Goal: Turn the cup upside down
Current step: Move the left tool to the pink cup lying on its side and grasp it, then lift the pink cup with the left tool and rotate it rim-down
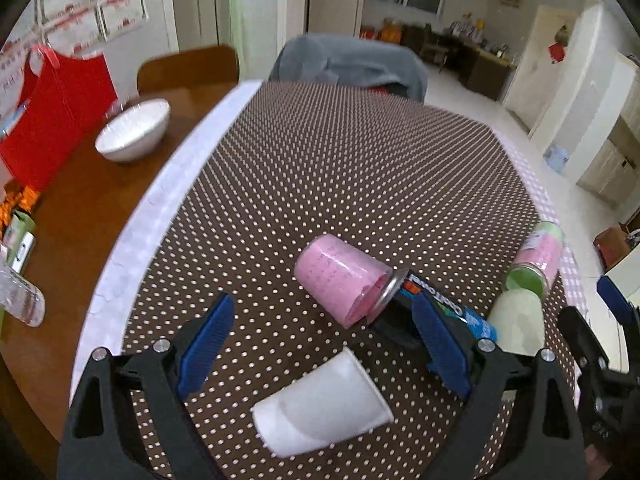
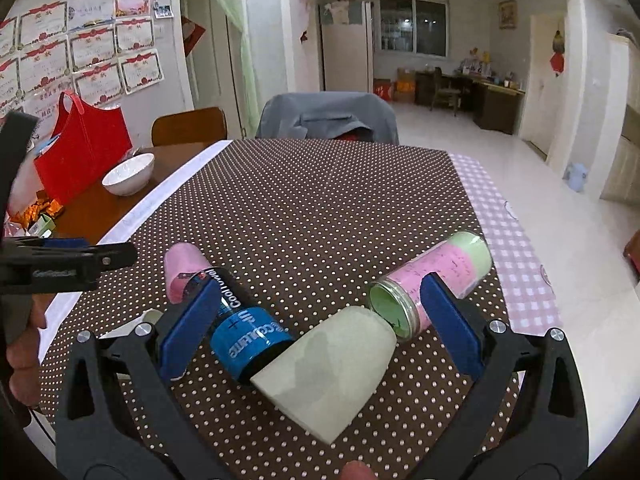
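Note:
Several cups lie on their sides on the brown polka-dot tablecloth (image 1: 340, 168). A white paper cup (image 1: 320, 404) lies between the fingers of my open left gripper (image 1: 320, 348). Beyond it lie a pink cup (image 1: 340, 276) and a blue-labelled cup (image 1: 448, 300). My open right gripper (image 2: 320, 328) straddles a pale green cup (image 2: 328, 372), with the blue-labelled cup (image 2: 244, 332) by its left finger and a pink-and-green jar (image 2: 432, 280) by its right finger. The pink cup (image 2: 182, 268) and the left gripper (image 2: 68, 264) show at left.
A white bowl (image 1: 134, 130) and a red bag (image 1: 52, 116) stand on the bare wooden table at the left, with a plastic bottle (image 1: 20, 296) nearer. A chair draped in grey cloth (image 1: 348, 64) stands at the far edge. The table's right edge has pink checked cloth (image 2: 508, 240).

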Action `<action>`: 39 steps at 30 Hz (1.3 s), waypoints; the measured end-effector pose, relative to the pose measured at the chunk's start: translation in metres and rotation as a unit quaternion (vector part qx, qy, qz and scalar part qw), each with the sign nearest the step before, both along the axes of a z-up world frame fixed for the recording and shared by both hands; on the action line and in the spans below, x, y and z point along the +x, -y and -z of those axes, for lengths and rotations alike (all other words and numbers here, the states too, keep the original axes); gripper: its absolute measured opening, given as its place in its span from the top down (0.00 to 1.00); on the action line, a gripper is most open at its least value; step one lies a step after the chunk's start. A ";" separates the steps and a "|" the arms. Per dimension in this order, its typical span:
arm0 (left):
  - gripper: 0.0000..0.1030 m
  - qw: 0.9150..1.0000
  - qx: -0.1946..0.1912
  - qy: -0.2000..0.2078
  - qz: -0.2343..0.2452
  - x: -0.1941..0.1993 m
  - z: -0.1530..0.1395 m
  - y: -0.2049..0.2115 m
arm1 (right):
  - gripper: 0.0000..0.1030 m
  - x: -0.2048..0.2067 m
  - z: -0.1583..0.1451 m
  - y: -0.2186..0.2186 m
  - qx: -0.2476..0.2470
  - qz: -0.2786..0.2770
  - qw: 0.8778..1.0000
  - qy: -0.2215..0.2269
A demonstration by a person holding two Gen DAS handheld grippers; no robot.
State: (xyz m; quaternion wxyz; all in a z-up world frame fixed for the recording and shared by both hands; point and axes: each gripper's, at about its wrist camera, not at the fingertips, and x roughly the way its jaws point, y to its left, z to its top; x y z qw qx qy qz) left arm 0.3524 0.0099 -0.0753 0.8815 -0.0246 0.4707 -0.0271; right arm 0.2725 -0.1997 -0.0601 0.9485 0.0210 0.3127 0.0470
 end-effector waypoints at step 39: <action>0.21 0.986 -0.053 -0.161 0.009 0.126 0.101 0.007 | 0.06 0.064 0.042 0.025 0.073 -0.007 0.995 -0.070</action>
